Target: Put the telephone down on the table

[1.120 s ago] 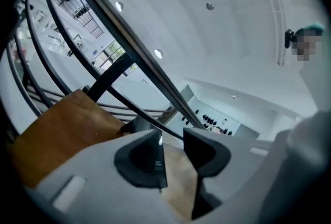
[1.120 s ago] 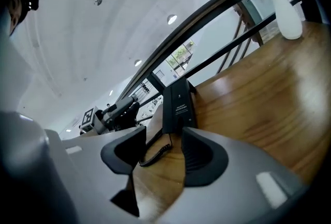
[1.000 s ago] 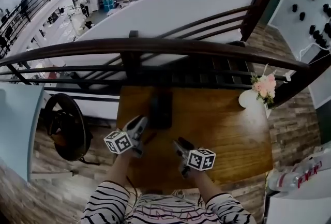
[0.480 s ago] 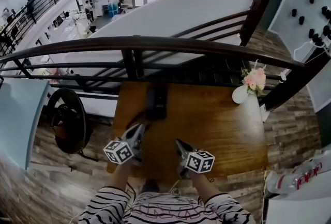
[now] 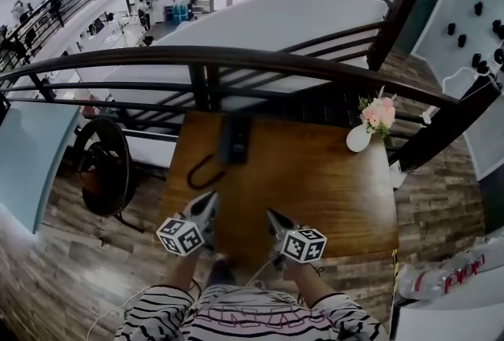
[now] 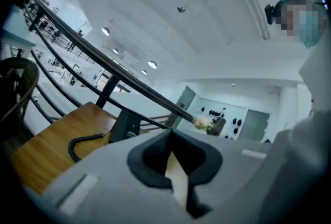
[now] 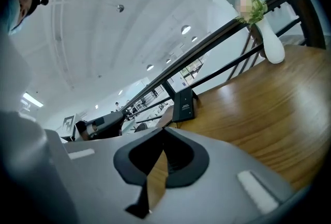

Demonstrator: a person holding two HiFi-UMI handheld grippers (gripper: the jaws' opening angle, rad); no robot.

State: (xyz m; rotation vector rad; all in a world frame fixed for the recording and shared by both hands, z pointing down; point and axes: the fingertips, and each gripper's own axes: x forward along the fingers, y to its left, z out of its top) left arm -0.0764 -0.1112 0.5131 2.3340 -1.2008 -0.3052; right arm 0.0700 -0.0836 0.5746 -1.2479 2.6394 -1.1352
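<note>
The phone [image 5: 235, 138] lies on the tabletop [image 5: 323, 190] by the far edge, left of middle; its cord [image 5: 198, 171] loops toward the left edge. The vase [image 5: 358, 139] stands at the far right corner. My left claw [image 5: 208, 201] and right claw [image 5: 272, 216] hover side by side by the near edge.

Left tongs [image 5: 209, 200] and right tongs [image 5: 272, 216] point forward side by side, jaws together, empty

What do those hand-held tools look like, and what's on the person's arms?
Grey bodies with black pads: the left tongs and right tongs each carry a white cube with black square markers. Black-and-white striped sleeves cover the arms.
</note>
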